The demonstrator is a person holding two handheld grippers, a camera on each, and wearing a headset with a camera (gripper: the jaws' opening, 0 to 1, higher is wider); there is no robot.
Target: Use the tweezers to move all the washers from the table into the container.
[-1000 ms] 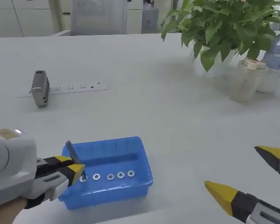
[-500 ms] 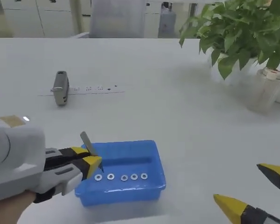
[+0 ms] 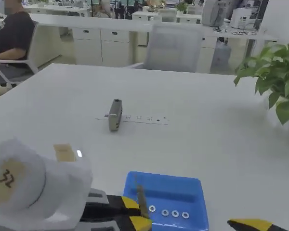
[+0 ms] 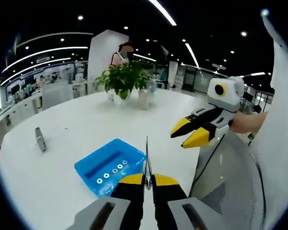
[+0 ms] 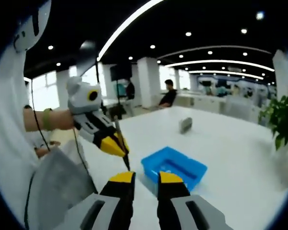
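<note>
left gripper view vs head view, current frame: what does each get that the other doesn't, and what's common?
Left gripper view: the right gripper in full, tongs open, raised to the right of the container; a standing person behind the plant.
Head view: a seated person at far left; the white body of the left gripper.
Both: left gripper shut on the tweezers, blue container, washers in a row inside it, plant, grey adapter.
</note>
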